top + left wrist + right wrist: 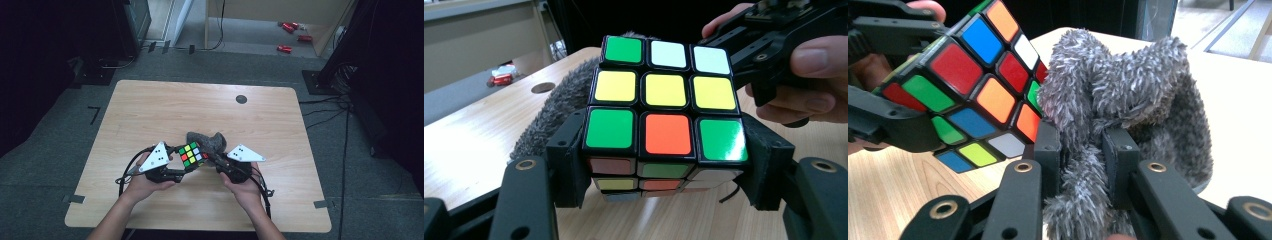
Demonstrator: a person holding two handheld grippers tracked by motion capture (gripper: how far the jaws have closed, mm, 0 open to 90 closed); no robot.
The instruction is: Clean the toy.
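Observation:
A Rubik's cube [192,154] is held a little above the wooden table [150,110], between the two hands. My left gripper [666,165] is shut on the cube [664,107], its pads pressing the lowest layer from both sides. My right gripper [1082,155] is shut on a grey fuzzy cloth [1128,95], a fold of it pinched between the pads. The cloth [207,141] bunches up right behind the cube and touches the cube [978,85] at its right side. In the high view the left gripper [177,165] and right gripper [216,159] sit close together near the table's front.
A round dark hole cover [241,99] sits near the table's far edge. Red objects [290,35] lie on the floor beyond the table. Dark equipment [135,25] and cables [325,107] surround the table.

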